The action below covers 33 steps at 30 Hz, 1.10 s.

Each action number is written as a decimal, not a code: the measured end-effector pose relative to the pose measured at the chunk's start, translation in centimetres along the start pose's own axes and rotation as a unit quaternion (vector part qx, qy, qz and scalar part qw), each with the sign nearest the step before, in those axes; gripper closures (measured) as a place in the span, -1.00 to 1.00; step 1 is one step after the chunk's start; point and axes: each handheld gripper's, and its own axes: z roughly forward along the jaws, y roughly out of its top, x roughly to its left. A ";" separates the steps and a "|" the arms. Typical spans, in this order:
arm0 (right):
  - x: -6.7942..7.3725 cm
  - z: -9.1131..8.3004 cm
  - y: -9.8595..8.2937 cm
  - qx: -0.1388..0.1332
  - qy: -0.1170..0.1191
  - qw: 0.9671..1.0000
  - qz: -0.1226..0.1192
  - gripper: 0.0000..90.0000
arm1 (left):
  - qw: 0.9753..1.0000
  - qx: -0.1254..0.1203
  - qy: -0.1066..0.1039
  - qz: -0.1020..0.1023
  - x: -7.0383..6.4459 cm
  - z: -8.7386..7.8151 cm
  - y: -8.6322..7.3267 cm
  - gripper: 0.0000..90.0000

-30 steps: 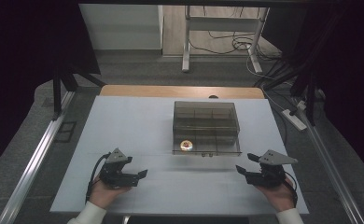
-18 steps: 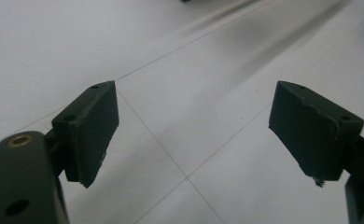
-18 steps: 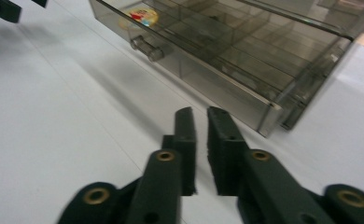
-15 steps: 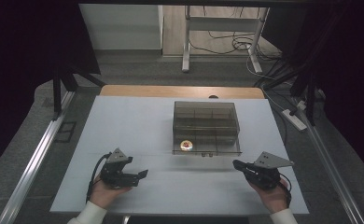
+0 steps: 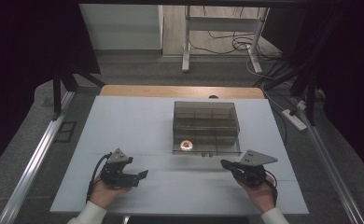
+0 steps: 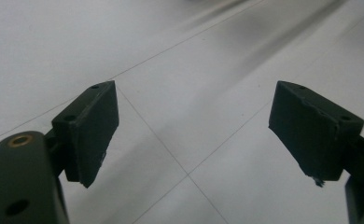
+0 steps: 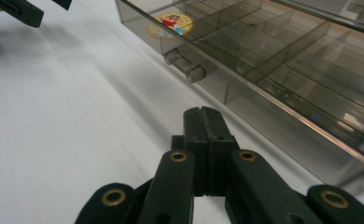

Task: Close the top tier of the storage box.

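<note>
I had the right tongs [image 7: 202, 122] pressed shut on nothing, aimed at the near wall of the clear box [image 5: 206, 127], a little to the right of its small handle [image 7: 185, 64]. The left tongs [image 6: 189, 135] stood wide open over bare table [image 5: 138, 116], well to the left of the box. The round sticker disc [image 7: 170, 23] lay in the box's near-left compartment, just behind the front wall.

Risks, as I judged them: the handle is small and glossy, so the shut tongs could slide off it or strike the wall and shove the whole box away. If the front part is a drawer, a skewed pull might jam it or drag the box along, since nothing braces it.

Open table lay on every side of the box, widest to its left; the near table edge sat close behind both hands.
</note>
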 end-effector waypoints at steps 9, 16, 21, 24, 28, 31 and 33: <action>0.0 1.3 0.5 0.003 0.001 1.000 -0.002 0.97 | 1.000 0.001 0.000 0.002 0.0 0.0 0.0 -0.63; 0.0 1.9 0.7 0.008 -0.002 1.000 -0.006 0.97 | 1.000 0.005 -0.002 0.007 -0.1 0.1 0.0 -0.63; -0.1 2.2 0.8 0.010 -0.004 1.000 -0.006 0.97 | 1.000 0.004 -0.001 0.005 0.0 0.1 0.0 -0.63; -0.2 2.4 0.8 0.012 -0.007 1.000 -0.009 0.97 | 1.000 0.005 -0.001 0.006 0.0 0.1 0.0 -0.63; -0.2 2.6 0.8 0.010 -0.011 1.000 -0.007 0.97 | 1.000 0.007 -0.003 0.006 0.0 0.1 0.0 -0.63; -0.2 2.6 0.9 0.009 -0.013 1.000 -0.010 0.97 | 1.000 0.007 -0.002 0.006 0.0 0.1 0.0 -0.63; -0.2 2.7 0.9 0.008 -0.014 1.000 -0.009 0.97 | 1.000 0.007 -0.003 0.006 0.0 0.1 0.0 -0.63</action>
